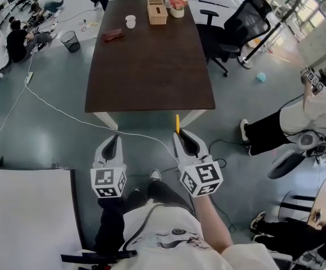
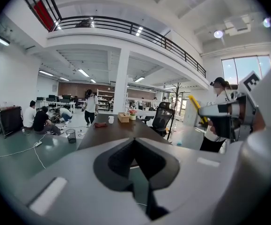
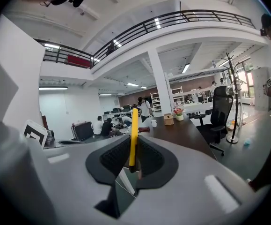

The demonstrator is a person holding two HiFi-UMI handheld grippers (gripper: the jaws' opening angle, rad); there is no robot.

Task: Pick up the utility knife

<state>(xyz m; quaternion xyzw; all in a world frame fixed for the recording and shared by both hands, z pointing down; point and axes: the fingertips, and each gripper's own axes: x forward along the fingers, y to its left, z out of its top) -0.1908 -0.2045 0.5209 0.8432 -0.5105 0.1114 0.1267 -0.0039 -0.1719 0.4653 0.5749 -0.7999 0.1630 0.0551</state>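
The yellow utility knife (image 1: 177,124) sticks out forward from my right gripper (image 1: 181,135), which is shut on it just off the near edge of the dark table (image 1: 151,66). In the right gripper view the knife (image 3: 133,135) stands upright, pinched between the black pads of the right gripper (image 3: 132,146). My left gripper (image 1: 114,138) hangs level beside it on the left, its jaws closed together with nothing in them. In the left gripper view the left gripper (image 2: 135,140) shows its tips meeting, and the knife (image 2: 197,108) shows at the right.
On the table's far end are a white cup (image 1: 130,21), a wooden tissue box (image 1: 157,11), a flower pot (image 1: 177,5) and a red thing (image 1: 113,35). A black office chair (image 1: 230,30) stands at its right. A white cable (image 1: 67,114) crosses the floor. A seated person (image 1: 298,125) is at right.
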